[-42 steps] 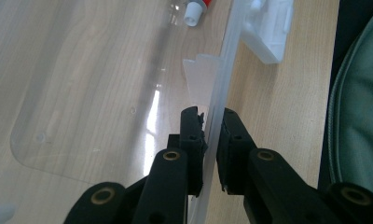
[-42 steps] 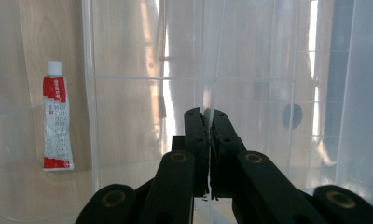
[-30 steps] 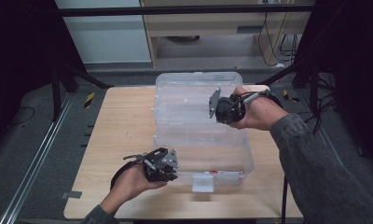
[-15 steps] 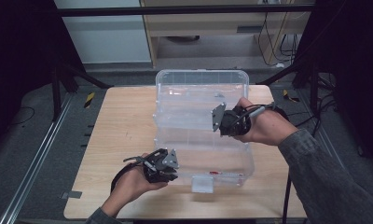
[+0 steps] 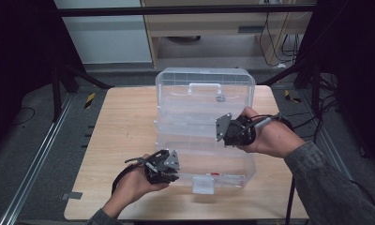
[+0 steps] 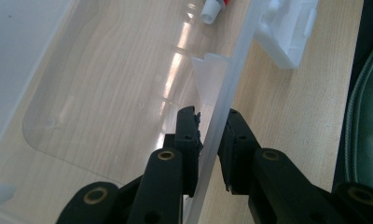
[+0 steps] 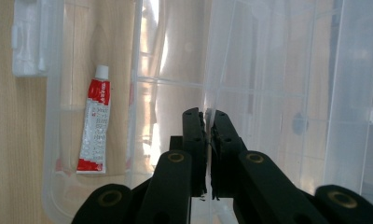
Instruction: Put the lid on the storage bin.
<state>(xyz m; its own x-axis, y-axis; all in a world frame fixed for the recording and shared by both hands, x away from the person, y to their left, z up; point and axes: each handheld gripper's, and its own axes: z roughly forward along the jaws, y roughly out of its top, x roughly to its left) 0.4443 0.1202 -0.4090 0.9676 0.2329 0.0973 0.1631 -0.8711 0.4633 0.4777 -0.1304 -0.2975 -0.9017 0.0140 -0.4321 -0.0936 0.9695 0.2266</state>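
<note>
High view: a clear plastic box [image 5: 204, 126] is sitting at the centre of the wooden table [image 5: 124, 126], its lid standing raised at the 12 o'clock side; the left gripper [image 5: 163, 165] is meeting the box's front wall at about 7 o'clock; the right gripper [image 5: 232, 130] is reaching over the box from 3 o'clock.

Left gripper view: the left gripper [image 6: 211, 135] is straddling the box's thin clear wall [image 6: 231, 88], one jaw on either side, closed onto it; a white latch [image 6: 292, 32] is lying at 1 o'clock.

Right gripper view: the right gripper [image 7: 207, 122] is pinching a thin clear panel edge [image 7: 217, 60], jaws nearly together; a red and white tube [image 7: 93, 126] is lying inside the box at 9 o'clock.
</note>
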